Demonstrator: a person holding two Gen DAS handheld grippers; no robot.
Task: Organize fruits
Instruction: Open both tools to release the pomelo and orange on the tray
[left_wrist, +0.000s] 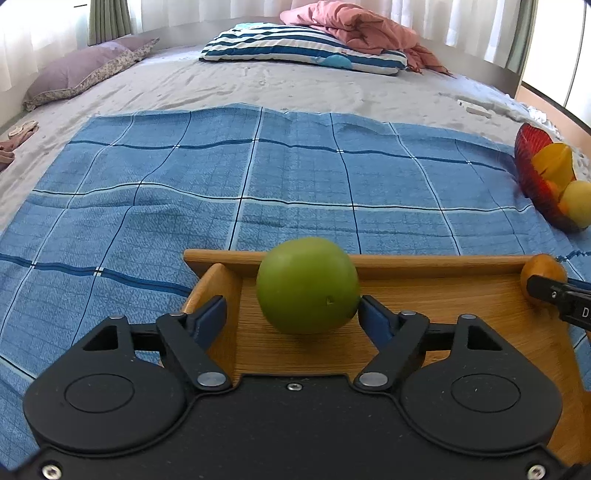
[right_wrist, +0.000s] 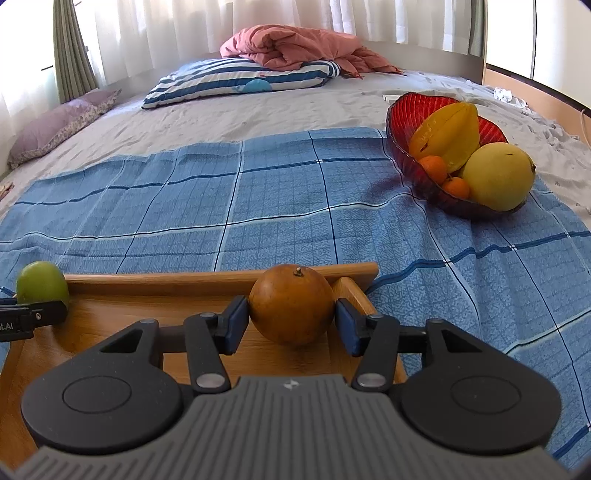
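Note:
A green apple (left_wrist: 308, 284) rests on the wooden tray (left_wrist: 424, 260) near its far left corner, between the fingers of my left gripper (left_wrist: 291, 314). The gripper is open: the left pad stands clear of the apple and the right pad is at its edge. A round brown-orange fruit (right_wrist: 291, 304) with a short stem sits on the same tray (right_wrist: 166, 278) by its far right corner. My right gripper (right_wrist: 291, 321) brackets it, open, with the pads very close to its sides. Each view shows the other fruit at its edge: the apple (right_wrist: 42, 282) and the brown fruit (left_wrist: 543, 273).
A red glass bowl (right_wrist: 402, 110) at the right holds a starfruit (right_wrist: 450, 129), a big yellow fruit (right_wrist: 498, 177) and small oranges (right_wrist: 434, 166). The tray lies on a blue checked cloth (right_wrist: 295, 192) over a bed. Pillows and a pink blanket (right_wrist: 295, 44) lie at the far end.

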